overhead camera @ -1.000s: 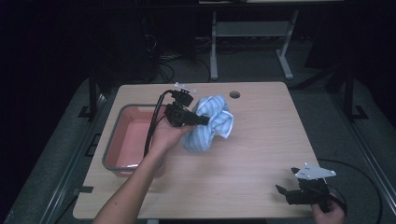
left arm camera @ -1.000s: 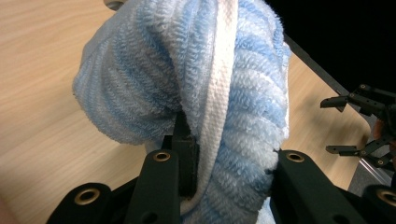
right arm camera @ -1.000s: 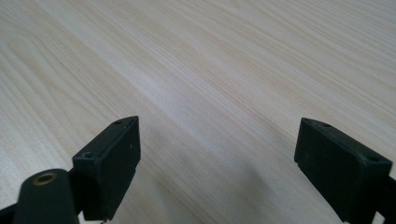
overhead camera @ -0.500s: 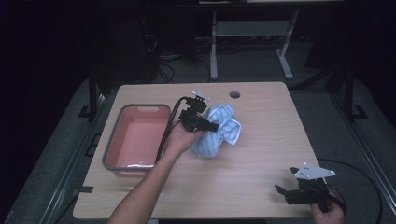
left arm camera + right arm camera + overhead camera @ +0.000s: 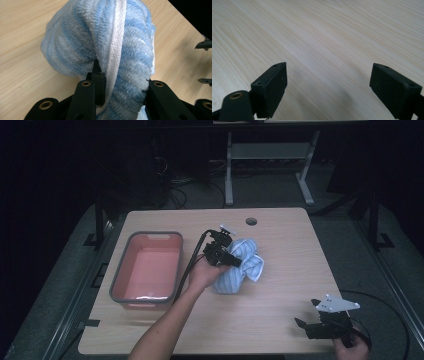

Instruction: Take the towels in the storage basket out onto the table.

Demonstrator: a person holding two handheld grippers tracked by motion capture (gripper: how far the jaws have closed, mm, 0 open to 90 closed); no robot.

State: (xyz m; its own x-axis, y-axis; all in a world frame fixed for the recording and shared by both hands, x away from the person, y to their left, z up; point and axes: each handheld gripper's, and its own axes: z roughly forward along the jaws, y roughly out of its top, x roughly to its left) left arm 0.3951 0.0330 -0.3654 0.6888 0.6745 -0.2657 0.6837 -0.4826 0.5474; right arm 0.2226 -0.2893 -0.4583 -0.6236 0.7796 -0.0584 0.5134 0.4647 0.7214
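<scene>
A blue and white striped towel (image 5: 240,265) is bunched up near the middle of the wooden table (image 5: 280,320). My left gripper (image 5: 231,260) is shut on a thick fold of the towel (image 5: 112,47), which hangs from the jaws in the left gripper view. At the table's front right corner my right gripper (image 5: 306,326) stands open. In the right gripper view its fingers (image 5: 272,85) hover wide apart just over bare wood with nothing between them.
A pink tub with a grey rim (image 5: 120,280) sits on the left part of the table and holds nothing I can see. A round cable hole (image 5: 251,221) is near the far edge. Dark floor and a white stand (image 5: 270,155) lie beyond.
My left gripper has carried the towel to the right and toward the front of the table, away from the tub. The right gripper has stayed put.
</scene>
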